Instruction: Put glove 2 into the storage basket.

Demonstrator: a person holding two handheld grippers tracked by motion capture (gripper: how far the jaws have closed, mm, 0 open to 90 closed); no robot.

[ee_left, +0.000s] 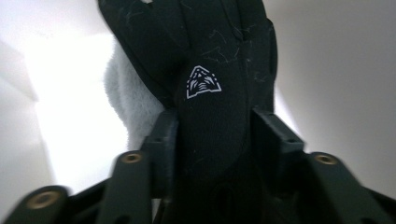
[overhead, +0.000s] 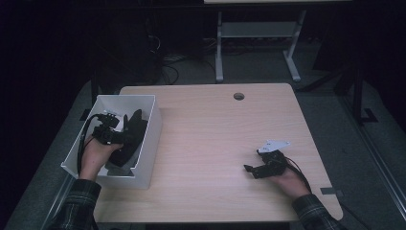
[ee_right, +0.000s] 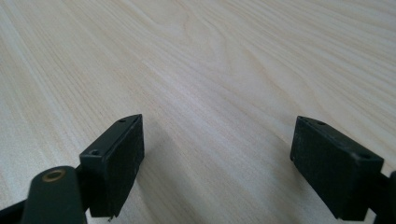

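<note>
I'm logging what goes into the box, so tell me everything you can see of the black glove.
The black glove looks like soft, lint-flecked fabric with a white triangular logo and pale fleecy lining at one edge. It lies inside the white box at the table's left, between the jaws of the left gripper, which flank it closely.

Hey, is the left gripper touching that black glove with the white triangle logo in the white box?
Touching. In the left gripper view, the black glove fills the space between the left gripper's jaws, both pads against its sides.
</note>
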